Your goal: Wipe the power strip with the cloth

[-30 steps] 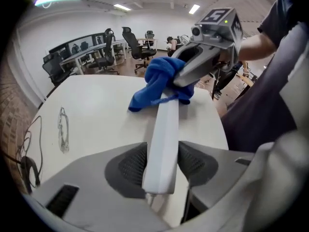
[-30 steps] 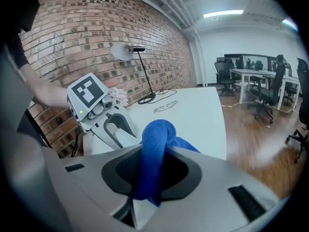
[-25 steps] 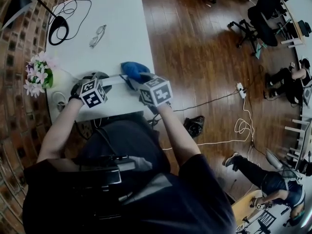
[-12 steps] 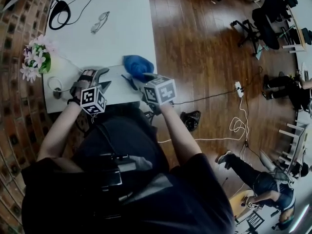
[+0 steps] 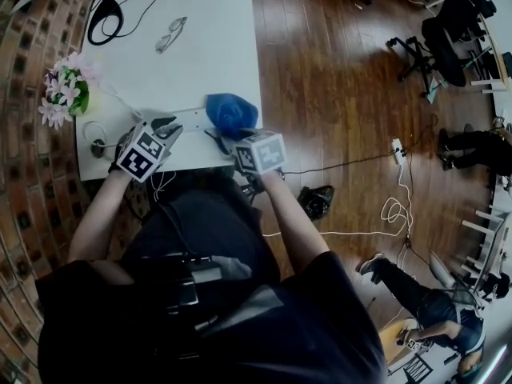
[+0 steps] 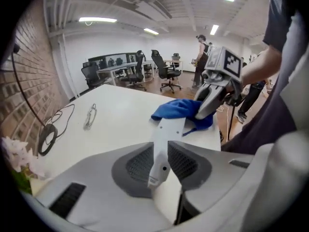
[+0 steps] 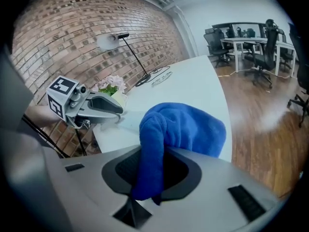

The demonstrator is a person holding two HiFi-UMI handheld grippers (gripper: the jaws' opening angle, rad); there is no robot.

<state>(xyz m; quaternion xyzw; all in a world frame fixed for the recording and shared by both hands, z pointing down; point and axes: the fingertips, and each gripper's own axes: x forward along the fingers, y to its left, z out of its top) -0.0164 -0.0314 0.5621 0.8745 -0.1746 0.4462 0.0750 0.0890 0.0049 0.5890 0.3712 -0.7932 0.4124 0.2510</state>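
The left gripper [image 6: 161, 167] has just been closing its jaws, and they now pinch the near end of the white power strip [image 6: 167, 132]. The strip stands on edge between them and runs out over the white counter [image 5: 210, 50] toward the person's right. The right gripper [image 7: 152, 174] is clamped on a fold of the blue cloth [image 7: 186, 129], with the rest bunched ahead of its jaws. In the left gripper view the cloth sits over the strip's far end, so I judge the wipe to be at its start or at 1 end of a pass. No picture shows how much is already clean, and the stretch between the cloth and the left gripper looks left to do. Only the left gripper view shows the strip clearly. In the head view it barely stands out from the counter, and in the right gripper view it is hard to make out past the cloth. Only the head view shows the 2 grippers side by side at the counter's near edge, with the glasses [image 5: 171, 34] well apart at the far end.
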